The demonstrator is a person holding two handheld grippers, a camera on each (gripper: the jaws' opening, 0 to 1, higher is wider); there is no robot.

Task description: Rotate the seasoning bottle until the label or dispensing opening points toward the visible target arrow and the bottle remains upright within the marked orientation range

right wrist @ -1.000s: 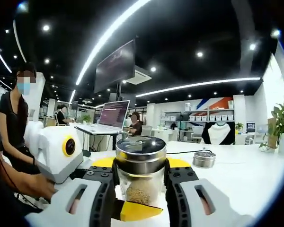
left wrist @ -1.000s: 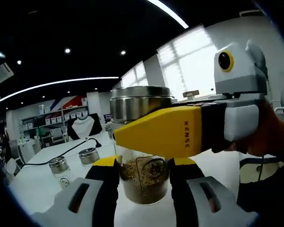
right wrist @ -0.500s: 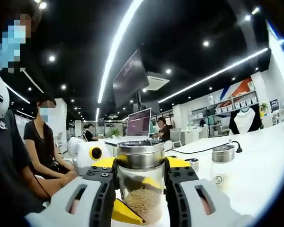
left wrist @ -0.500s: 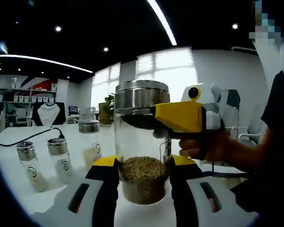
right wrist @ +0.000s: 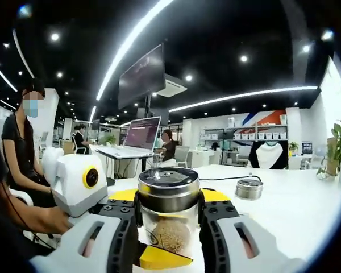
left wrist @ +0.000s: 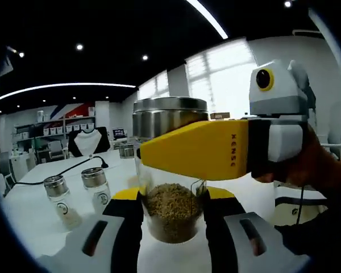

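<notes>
White and long, the surface (left wrist: 34, 227) of this open office carries two small spare shakers (left wrist: 61, 193), and the seasoning bottle (left wrist: 170, 170) stands upright between both tongs at once. The left tongs (left wrist: 171, 207) are shut on its glass lower part with the grains, while the right tongs (right wrist: 168, 219) are shut on it just under the steel lid (right wrist: 168, 185) — two holds from different sides. Compared with half a second ago the window has swung back behind the bottle in the left gripper view, so I judge the turning is in progress; no target arrow is visible to check it.
</notes>
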